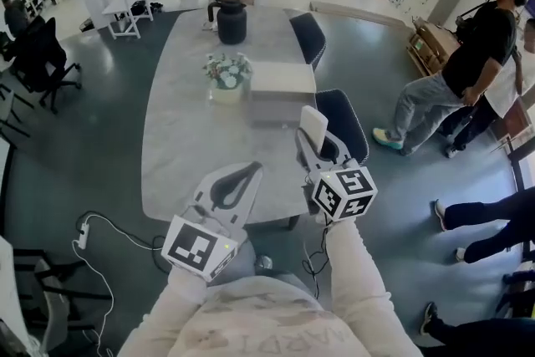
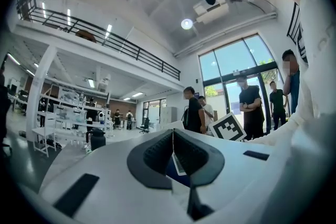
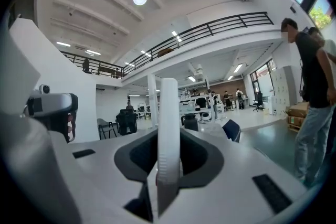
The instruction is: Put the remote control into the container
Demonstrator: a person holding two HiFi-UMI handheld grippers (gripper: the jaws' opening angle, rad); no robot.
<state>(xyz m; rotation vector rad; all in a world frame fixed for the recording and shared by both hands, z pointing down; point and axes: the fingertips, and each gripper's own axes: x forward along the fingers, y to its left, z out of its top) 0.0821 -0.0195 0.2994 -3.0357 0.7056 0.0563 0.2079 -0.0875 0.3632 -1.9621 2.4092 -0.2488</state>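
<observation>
A person at the near end of a pale counter (image 1: 184,155) holds a white remote (image 1: 313,130) upright in the right tongs (image 1: 315,153). The remote's long axis runs vertically, crosswise to the level tongs, with its upper end standing clear above them. In the right gripper view the remote (image 3: 169,128) shows its narrow edge to the camera, and the right tongs (image 3: 169,162) are partly spread, pinching it low down by its two broad faces.

The remote hangs over the counter's near right edge, just beside a dark chair (image 1: 344,128). It is short of the white box-shaped container (image 1: 282,88) and apart from it; the container sits farther along the counter.

The left tongs (image 1: 247,173) are level over the counter's near edge. In the left gripper view, the left tongs (image 2: 172,134) are pressed together at the tips with nothing between them.

Beside the container stands a small pot of flowers (image 1: 226,71). A black jug (image 1: 231,21) stands at the far end. People stand on the floor to the right.
</observation>
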